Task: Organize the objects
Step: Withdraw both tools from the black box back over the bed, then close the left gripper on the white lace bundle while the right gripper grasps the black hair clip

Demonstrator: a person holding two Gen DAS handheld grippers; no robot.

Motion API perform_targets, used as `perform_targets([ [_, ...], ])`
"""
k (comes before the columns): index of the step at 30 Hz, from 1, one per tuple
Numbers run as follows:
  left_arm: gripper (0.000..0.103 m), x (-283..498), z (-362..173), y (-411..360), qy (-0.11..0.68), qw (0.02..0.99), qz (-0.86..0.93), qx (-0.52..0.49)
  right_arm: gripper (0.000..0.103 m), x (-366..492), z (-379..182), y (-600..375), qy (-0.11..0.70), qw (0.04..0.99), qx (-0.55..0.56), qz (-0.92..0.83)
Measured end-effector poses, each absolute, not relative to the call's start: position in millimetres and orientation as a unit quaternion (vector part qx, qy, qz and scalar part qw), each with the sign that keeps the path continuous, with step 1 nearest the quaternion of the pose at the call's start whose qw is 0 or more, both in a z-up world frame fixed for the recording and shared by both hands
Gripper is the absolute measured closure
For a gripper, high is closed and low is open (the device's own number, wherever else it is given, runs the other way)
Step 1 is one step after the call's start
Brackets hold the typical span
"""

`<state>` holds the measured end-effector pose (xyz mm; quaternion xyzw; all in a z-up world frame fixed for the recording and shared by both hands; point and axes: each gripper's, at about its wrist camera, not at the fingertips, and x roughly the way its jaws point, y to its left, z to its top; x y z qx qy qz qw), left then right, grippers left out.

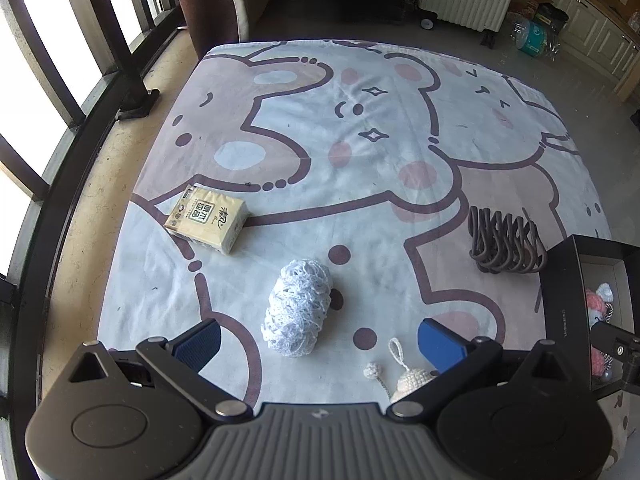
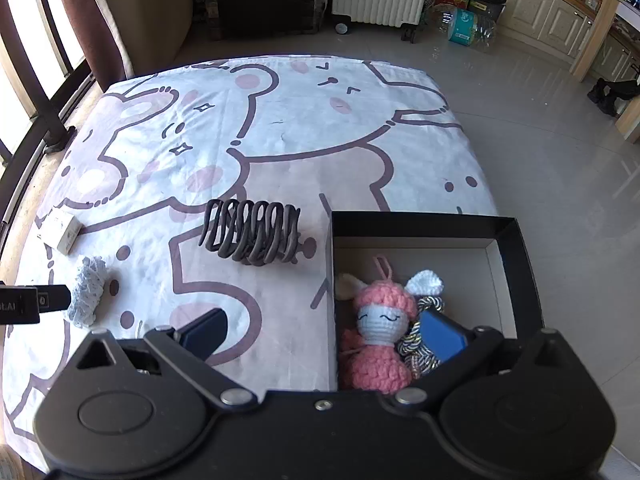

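Left wrist view, and the left tongs (image 1: 318, 344) hang released, blue pads spread wide, right over the white lace bundle (image 1: 298, 307) lying on the cartoon-print cloth (image 1: 360, 120) that covers the surface. That bundle sits between the two pads and a touch ahead of them, its long axis running away from the camera, so a straight drop and squeeze across its narrow width looks like the natural play. The left tongs are clearly the nearer pair: from the right wrist the bundle (image 2: 88, 296) lies far off toward the left edge. The right tongs (image 2: 324, 336) are released too, straddling the near left wall of the black box (image 2: 520, 248) at the right edge, where a pink crochet doll (image 2: 378, 332) and a braided cord (image 2: 420, 344) already lie. Still out on the cloth: a tissue pack (image 1: 208, 220) toward the left edge, a dark coiled rack (image 1: 506, 246) just beside the box, and a small cream crochet charm (image 1: 408, 380), half hidden behind the left tongs' right arm, so its shape is hard to make out.
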<state>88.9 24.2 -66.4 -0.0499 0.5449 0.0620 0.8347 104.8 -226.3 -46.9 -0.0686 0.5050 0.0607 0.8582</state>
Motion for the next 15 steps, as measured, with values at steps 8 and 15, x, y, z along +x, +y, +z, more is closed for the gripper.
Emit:
perform_targets([
  [8, 0.002, 95, -75, 31, 0.541, 0.837, 0.062, -0.047, 0.0, 107, -48, -218, 0.486, 0.869, -0.068, 0.066],
  [15, 0.017, 103, -87, 41, 0.55, 0.831, 0.061, -0.057, 0.0, 115, -51, -206, 0.473, 0.875, -0.075, 0.073],
])
